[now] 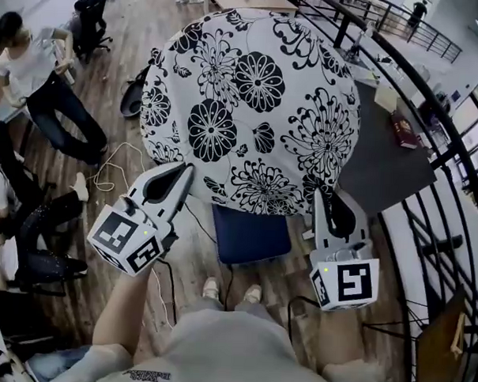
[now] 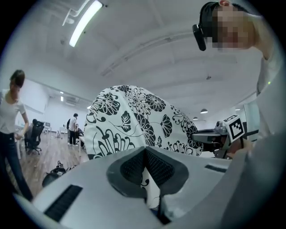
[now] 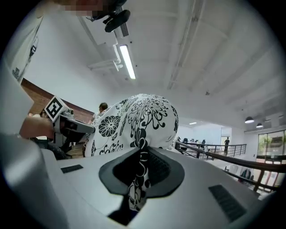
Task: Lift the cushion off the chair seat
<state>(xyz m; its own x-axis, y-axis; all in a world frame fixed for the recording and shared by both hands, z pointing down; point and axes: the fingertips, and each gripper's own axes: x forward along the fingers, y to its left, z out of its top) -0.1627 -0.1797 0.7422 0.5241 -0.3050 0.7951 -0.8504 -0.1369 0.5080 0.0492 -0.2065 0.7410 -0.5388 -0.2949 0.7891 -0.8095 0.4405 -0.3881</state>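
A big round cushion (image 1: pixel 254 108), white with black flower prints, hangs in the air between both grippers and hides most of the chair. My left gripper (image 1: pixel 186 174) is shut on the cushion's near left edge; its fabric (image 2: pixel 147 185) is pinched between the pads. My right gripper (image 1: pixel 324 199) is shut on the near right edge, with a fold of the fabric (image 3: pixel 139 179) squeezed between its jaws. Below the cushion a dark blue chair seat (image 1: pixel 249 234) shows, bare at its near part. The cushion (image 2: pixel 134 120) fills the middle of both gripper views.
A dark grey table (image 1: pixel 387 157) with a red book (image 1: pixel 404 130) stands to the right, beside a black railing (image 1: pixel 433 92). People sit and stand at the left (image 1: pixel 38 82). Cables (image 1: pixel 113 173) lie on the wooden floor. My feet (image 1: pixel 231 291) are just in front of the seat.
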